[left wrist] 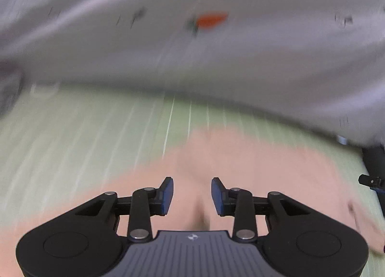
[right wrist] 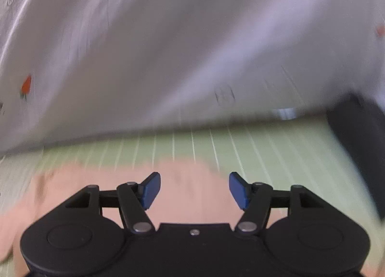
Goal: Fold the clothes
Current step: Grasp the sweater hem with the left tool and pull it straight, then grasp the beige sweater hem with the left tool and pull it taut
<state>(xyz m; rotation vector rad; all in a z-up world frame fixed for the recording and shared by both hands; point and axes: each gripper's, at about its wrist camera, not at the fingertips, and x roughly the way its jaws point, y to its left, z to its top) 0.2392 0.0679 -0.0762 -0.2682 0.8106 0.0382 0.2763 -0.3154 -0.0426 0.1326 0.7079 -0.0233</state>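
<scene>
Both wrist views, motion-blurred. Left tongs (left wrist: 192,195) and right tongs (right wrist: 194,190) are released, blue pads spread with nothing between them, each above a peach garment (left wrist: 240,164) lying flat on a green striped surface (left wrist: 72,137). The garment's far edge stops short of a white sheet with small orange prints (left wrist: 192,48); a strip of bare green lies between them. A dark object (right wrist: 358,147) stands at the right edge of the right view, beside the green strip.

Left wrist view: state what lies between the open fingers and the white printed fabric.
Pink garment, then a strip of green striped sheet, before the white fabric.
</scene>
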